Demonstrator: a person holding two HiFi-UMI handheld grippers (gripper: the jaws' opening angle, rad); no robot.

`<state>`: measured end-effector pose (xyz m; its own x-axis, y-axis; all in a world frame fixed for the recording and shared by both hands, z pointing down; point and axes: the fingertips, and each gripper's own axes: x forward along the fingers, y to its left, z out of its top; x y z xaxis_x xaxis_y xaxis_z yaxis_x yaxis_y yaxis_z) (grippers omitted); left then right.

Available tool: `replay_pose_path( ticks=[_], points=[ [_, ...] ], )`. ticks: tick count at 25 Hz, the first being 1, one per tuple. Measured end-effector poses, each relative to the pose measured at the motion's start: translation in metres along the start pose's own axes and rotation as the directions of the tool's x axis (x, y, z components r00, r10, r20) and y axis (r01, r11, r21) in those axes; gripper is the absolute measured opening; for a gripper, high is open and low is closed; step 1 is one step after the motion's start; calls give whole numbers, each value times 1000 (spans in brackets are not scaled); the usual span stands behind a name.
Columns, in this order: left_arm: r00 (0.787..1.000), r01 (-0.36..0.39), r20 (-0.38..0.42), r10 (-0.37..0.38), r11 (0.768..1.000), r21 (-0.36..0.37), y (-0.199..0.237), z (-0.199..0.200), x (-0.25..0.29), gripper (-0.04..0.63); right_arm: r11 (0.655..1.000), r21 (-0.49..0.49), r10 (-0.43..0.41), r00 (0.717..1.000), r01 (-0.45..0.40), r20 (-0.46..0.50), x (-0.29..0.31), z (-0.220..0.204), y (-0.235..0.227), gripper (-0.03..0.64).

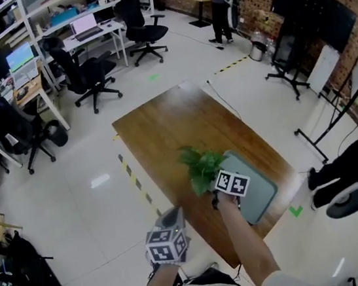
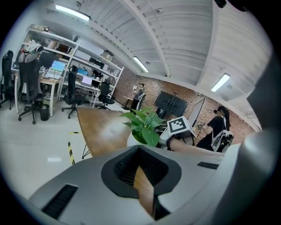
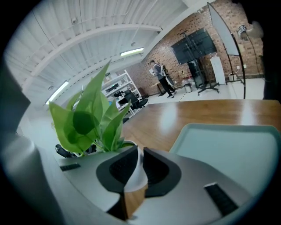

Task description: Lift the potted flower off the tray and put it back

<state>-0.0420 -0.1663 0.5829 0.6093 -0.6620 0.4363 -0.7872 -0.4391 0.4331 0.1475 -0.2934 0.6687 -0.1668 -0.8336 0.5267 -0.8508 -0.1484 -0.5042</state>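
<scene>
Right gripper (image 3: 138,154): fingers clamped on the white pot rim. Potted flower (image 3: 90,116) upright, long axis vertical, leaves up-left of the fingers; tray (image 3: 228,147) to their right. Left gripper (image 2: 137,169): fingers closed, empty.

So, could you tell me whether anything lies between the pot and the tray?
Nothing visible does: the tray is bare where it shows, beside the pot held by its rim in the right gripper.

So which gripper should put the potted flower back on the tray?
Right: the right gripper grips the potted flower by its rim, beside the tray; the left gripper hangs empty, short of the table.
</scene>
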Motion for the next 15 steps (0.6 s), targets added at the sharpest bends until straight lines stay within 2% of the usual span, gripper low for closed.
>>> replay_pose_path(
  ticks=[8,15],
  points=[
    [997,61,-43,-59,998,28,-32,-7,20,-4,992,61,-115,992,111,60,-35,26,-79,47],
    [993,89,-75,-86,995,37,-44,-21,29,-3,978,93,-194,979,187,65,-54,18,-128,44]
  ],
)
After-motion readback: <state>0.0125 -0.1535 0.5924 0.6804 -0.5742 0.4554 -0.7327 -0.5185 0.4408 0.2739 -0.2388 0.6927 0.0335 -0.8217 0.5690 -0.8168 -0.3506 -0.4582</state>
